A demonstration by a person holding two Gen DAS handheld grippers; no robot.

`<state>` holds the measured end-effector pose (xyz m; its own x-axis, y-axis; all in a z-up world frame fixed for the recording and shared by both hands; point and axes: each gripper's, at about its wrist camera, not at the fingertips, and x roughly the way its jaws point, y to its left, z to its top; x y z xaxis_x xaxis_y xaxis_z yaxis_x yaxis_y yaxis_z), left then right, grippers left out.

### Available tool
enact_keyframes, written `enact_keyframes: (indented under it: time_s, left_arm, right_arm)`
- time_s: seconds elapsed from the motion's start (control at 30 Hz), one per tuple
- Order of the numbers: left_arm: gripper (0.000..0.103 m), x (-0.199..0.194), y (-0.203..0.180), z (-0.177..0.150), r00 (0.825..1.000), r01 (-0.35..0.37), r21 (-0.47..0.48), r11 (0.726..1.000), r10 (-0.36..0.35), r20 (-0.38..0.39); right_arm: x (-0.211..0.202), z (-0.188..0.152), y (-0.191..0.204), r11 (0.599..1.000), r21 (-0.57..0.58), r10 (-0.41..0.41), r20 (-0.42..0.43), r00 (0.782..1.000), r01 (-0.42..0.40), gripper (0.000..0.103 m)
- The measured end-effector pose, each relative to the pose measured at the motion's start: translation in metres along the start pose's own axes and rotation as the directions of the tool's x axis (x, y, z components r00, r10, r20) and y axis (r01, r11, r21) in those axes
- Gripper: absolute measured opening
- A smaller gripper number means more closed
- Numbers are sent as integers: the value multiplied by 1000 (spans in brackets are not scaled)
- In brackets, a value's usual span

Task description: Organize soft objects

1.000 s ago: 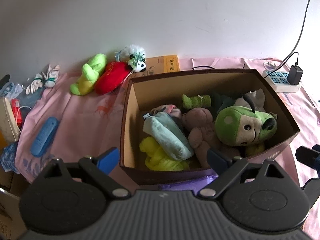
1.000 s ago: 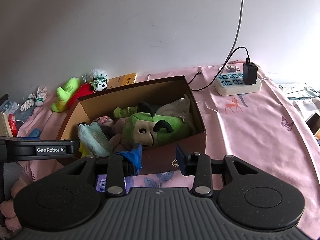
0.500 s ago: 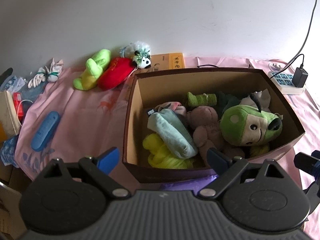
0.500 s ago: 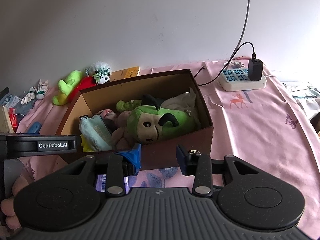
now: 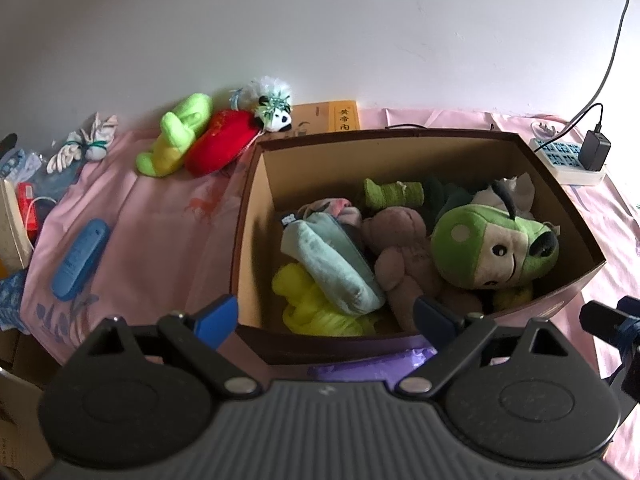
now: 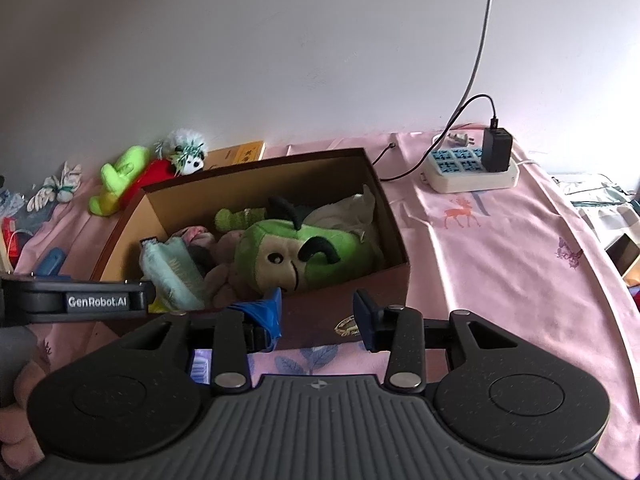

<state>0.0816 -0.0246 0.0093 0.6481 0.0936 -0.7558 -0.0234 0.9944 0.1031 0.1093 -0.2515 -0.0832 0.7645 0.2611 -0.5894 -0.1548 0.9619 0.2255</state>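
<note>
Fingers of both grippers stand apart and hold nothing. The left gripper (image 5: 326,312) is spread wide, one blue pad outside the left wall and the other over the near rim of the brown cardboard box (image 5: 256,240). The right gripper (image 6: 318,312) stands about half open, its jaws having just been opening, with only the box's front wall and the pink printed cloth (image 6: 500,248) seen through the gap.

The box already holds the large green plush dog with a tan muzzle (image 5: 492,248), a brown plush bear (image 5: 400,248), a pale blue folded soft pouch (image 5: 332,264), yellow fluffy fabric (image 5: 312,300) and a small green plush (image 5: 394,194). These lie just ahead of and below the left fingers, and ahead-left of the right fingers.

The soft things still outside, a lime-green plush toy (image 5: 176,136), a red plush cushion (image 5: 222,142) and a small black-and-white panda plush (image 5: 276,118), rest together on the cloth well beyond the left fingers, past the box's far left corner.

The step in hand appears to be fetching one of these. It would go best with the left gripper, kept wide and lowered over the bulk of one toy alone, closing on the stuffing, not on a limb, and clearing the box wall on the way back.

A white power strip with a black charger (image 6: 472,168) lies far right, off the likely path.
</note>
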Motion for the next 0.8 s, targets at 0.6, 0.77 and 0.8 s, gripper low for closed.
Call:
enact_keyframes:
  time_s: [0.6,0.77,0.8]
  left_arm:
    - [94,9,-16,-5,998,43,23,999,-43,-35]
    - [94,11,-14,-5,999,40,15,999,-39,-36]
    - [94,11,-14,-5,999,40,14,999,-39,-35]
  right_arm:
    - [11,0,-7,1000,21,-21,-19,1000,22,24]
    - [11,-2,-2,999,-20,-33,-5,999,33,24]
    - [11,-2,-1,999,-25,-33,-5,999,33,24]
